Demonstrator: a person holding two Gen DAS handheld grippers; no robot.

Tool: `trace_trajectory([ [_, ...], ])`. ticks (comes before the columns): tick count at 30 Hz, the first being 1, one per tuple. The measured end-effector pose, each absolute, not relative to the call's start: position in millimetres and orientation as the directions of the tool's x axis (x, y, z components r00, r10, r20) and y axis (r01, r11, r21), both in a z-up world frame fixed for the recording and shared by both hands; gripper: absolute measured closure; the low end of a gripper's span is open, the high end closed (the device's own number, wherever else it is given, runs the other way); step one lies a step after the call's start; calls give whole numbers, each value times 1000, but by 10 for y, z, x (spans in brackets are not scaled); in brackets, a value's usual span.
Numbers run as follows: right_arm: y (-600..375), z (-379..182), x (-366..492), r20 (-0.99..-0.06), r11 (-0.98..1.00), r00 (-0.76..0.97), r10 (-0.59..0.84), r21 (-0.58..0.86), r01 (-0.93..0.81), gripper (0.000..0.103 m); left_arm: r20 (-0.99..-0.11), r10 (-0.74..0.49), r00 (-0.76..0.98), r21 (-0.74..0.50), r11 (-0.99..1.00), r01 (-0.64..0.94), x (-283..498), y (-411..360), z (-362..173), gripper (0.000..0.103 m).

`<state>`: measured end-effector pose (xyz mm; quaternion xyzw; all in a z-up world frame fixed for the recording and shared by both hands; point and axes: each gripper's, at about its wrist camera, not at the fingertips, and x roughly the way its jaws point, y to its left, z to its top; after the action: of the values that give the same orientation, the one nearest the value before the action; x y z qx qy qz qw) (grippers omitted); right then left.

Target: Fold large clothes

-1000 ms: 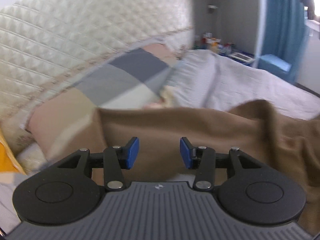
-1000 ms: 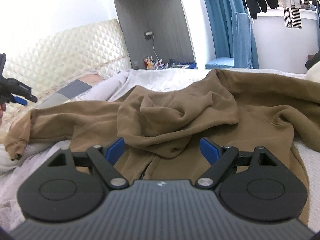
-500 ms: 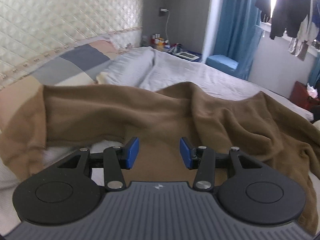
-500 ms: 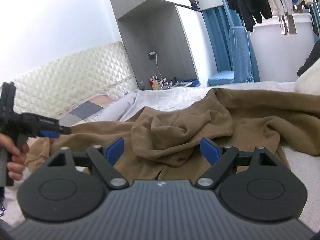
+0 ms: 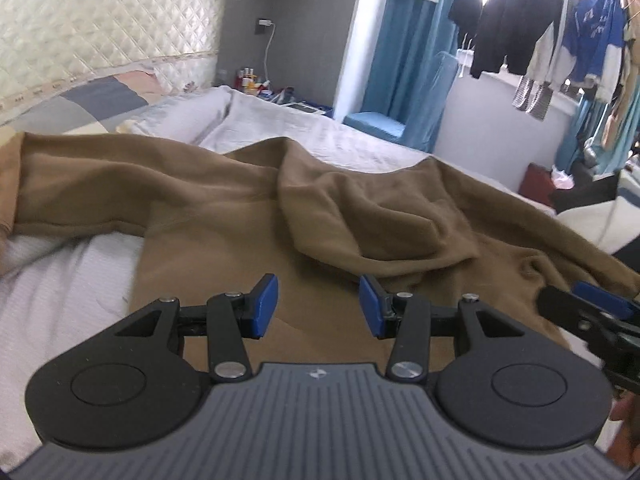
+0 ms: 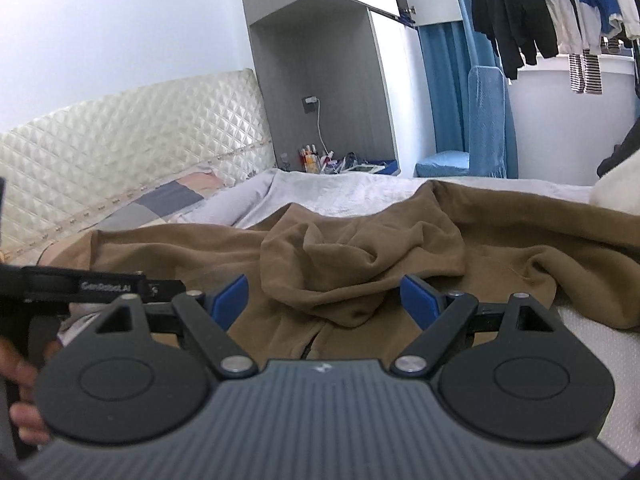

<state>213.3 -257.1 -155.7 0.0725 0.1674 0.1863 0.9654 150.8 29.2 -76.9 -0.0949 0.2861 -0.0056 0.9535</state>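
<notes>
A large brown hoodie (image 5: 248,216) lies spread on the white bed, front up, its hood (image 5: 372,220) crumpled on the chest and one sleeve (image 5: 92,184) stretched to the left. It also shows in the right wrist view (image 6: 360,256). My left gripper (image 5: 318,306) is open and empty, hovering above the hoodie's body. My right gripper (image 6: 324,300) is open wide and empty above the front zip (image 6: 314,342). The right gripper shows at the right edge of the left wrist view (image 5: 592,312); the left gripper shows at the left of the right wrist view (image 6: 80,292).
A quilted headboard (image 6: 132,132) and patchwork pillows (image 5: 92,100) lie to the left. A grey cupboard (image 6: 332,92), a cluttered bedside stand (image 6: 332,160), a blue chair (image 6: 472,148) and hanging clothes (image 5: 520,24) are beyond the bed. A white bundle (image 6: 616,188) sits at the right.
My left gripper has swung from the pillows and sleeve end to the right, over the hoodie's body beside my right gripper. My right gripper has stayed over the zip. Both remain open.
</notes>
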Motion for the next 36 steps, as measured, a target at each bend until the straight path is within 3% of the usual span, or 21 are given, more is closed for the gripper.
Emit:
trace_trajectory([
  [5, -2522, -1618, 2196, -322, 928, 873, 367, 190, -320, 18, -531, -97, 842, -231, 972, -34, 1477, 280, -906, 52],
  [16, -2126, -2016, 3027, -476, 937, 808, 347, 219, -274, 19, -578, -85, 812, -235, 970, -66, 1757, 554, -1280, 47],
  [20, -1966, -2161, 3311, -482, 930, 798, 361, 247, -272, 19, -588, -87, 804, -260, 962, -85, 1832, 637, -1390, 45],
  [25, -1702, -2376, 3650, -516, 949, 797, 315, 159, -272, 18, -599, -106, 794, -304, 947, -103, 1984, 750, -1531, 45],
  [30, -1600, -2363, 3861, -483, 943, 813, 326, 111, -312, 17, -601, -107, 792, -317, 942, -114, 2078, 879, -1654, 45],
  [32, -1574, -2295, 3980, -466, 939, 818, 336, 101, -328, 22, -602, -121, 790, -345, 931, -121, 2140, 932, -1696, 45],
  [33, -1563, -2252, 4039, -458, 939, 823, 335, 96, -329, 30, -598, -124, 792, -358, 925, -126, 2178, 970, -1717, 45],
  [34, -1542, -2200, 4109, -449, 942, 831, 328, 86, -325, 49, -597, -122, 793, -363, 923, -131, 2199, 981, -1727, 44],
  [36, -1493, -2069, 4329, -451, 953, 843, 293, 67, -295, 69, -597, -117, 794, -376, 915, -148, 2257, 1028, -1760, 45],
])
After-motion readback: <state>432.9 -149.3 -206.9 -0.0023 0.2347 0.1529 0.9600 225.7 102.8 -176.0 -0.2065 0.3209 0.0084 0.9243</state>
